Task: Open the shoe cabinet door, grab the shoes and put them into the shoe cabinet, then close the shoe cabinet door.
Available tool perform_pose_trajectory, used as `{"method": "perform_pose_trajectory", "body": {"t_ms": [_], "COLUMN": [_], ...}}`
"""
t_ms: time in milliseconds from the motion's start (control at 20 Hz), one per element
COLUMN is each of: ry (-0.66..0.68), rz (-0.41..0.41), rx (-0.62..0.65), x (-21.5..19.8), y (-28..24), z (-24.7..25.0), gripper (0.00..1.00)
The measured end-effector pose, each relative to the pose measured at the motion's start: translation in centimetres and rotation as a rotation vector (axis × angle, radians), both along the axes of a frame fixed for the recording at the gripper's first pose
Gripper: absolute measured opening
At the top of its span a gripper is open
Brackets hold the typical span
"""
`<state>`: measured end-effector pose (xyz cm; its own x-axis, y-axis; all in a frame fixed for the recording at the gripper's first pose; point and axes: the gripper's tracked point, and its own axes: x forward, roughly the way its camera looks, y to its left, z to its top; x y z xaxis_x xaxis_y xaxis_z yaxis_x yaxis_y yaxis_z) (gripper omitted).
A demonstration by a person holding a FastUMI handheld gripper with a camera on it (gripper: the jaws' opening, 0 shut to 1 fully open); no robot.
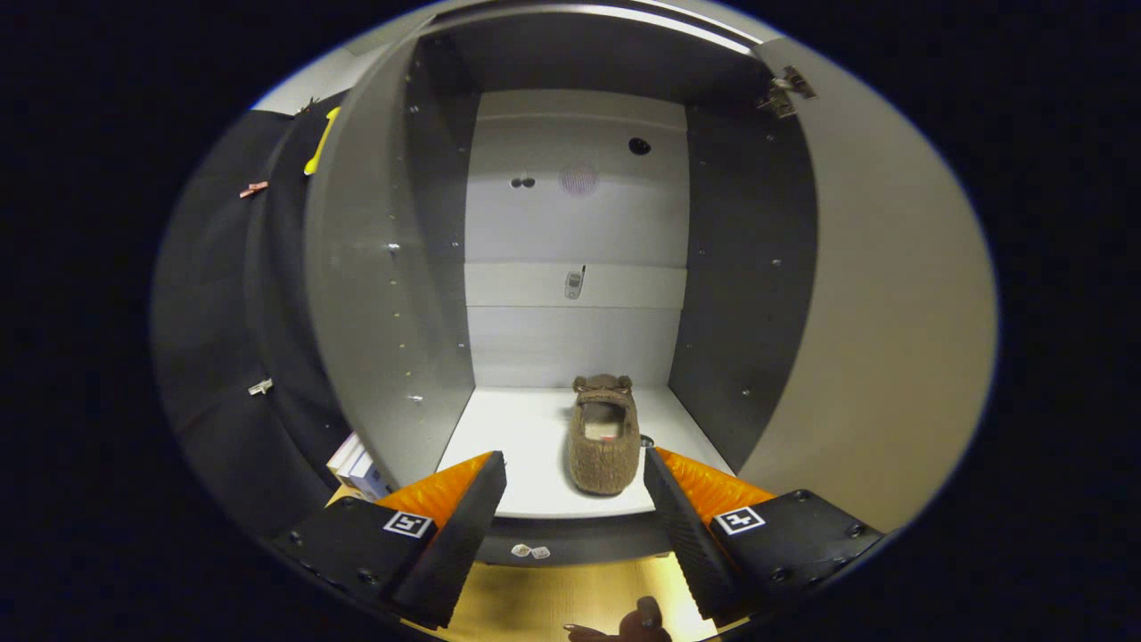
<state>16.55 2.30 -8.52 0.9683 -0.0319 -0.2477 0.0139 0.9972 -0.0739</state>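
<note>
Resting on the shoe cabinet (428, 267) floor, a brown slipper (605, 441) lies just beyond the claw (575, 477). Its fingers stand apart, holding nothing. The door (878, 312) hangs open at right.

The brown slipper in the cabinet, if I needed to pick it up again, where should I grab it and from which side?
Probably across its heel end, coming straight in from the front. The slipper lies lengthwise on the cabinet floor, heel toward the open hand-held gripper, its narrow sides lined up with the two fingers.

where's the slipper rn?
Gripper view: the brown slipper lies on the cabinet's bottom shelf, right of centre, just beyond the open gripper, untouched.
</note>
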Motion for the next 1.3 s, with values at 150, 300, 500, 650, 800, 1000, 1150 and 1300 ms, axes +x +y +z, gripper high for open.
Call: {"method": "perform_pose_trajectory", "body": {"t_ms": [150, 300, 500, 650, 800, 1000, 1150, 1300], "ry": [-0.066, -0.100, -0.177, -0.244, -0.287, -0.348, -0.359, -0.355], "rz": [-0.001, 0.016, -0.012, -0.064, -0.135, -0.265, -0.371, -0.462], "rx": [0.019, 0.042, 0.070, 0.088, 0.057, 0.007, -0.006, -0.016], "x": [-4.7, -9.4, -15.4, -20.1, -23.6, -27.7, -30.4, -32.1], "y": [-0.4, -0.7, -2.6, -5.1, -7.6, -11.8, -15.3, -19.8], "z": [1.7, 2.7, 4.7, 6.0, 6.4, 8.3, 8.4, 8.3], "gripper": [0.98, 0.98, 0.98, 0.98, 0.98, 0.98, 0.98, 0.98]}}
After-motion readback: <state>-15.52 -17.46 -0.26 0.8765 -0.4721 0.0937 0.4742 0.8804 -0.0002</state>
